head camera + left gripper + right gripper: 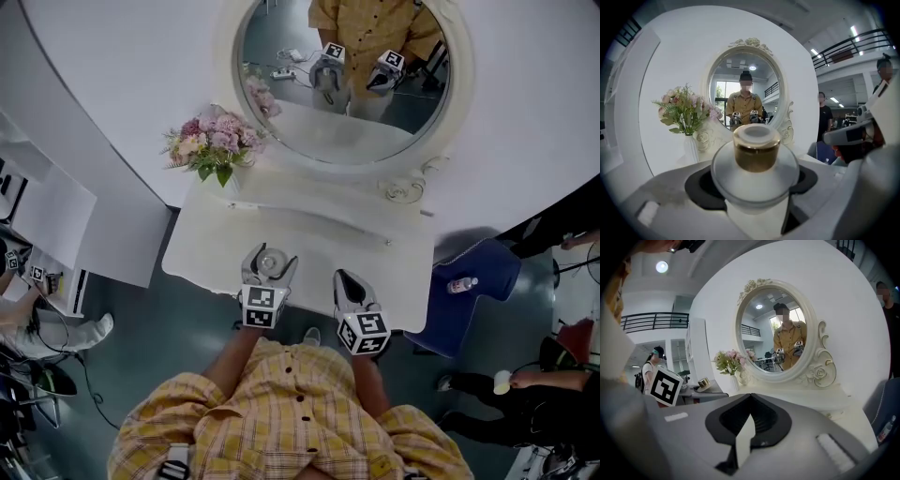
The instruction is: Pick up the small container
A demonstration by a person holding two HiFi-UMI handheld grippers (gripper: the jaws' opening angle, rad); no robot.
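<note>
The small container (272, 262) is a round frosted jar with a gold cap, at the near edge of the white vanity table (309, 230). My left gripper (270, 268) is shut on it, one jaw on each side. In the left gripper view the container (756, 149) fills the middle between the black pads of the left gripper (754, 186). My right gripper (345, 281) hovers over the table's near edge just right of it, shut and holding nothing. The right gripper (749, 422) shows its pads nearly touching, and the gold cap (704, 382) appears at its left.
An oval mirror (347, 84) stands at the back of the table, with a vase of pink flowers (214, 145) at the back left. A blue chair (469, 277) carrying a bottle (461, 284) sits to the right. People stand at both sides of the room.
</note>
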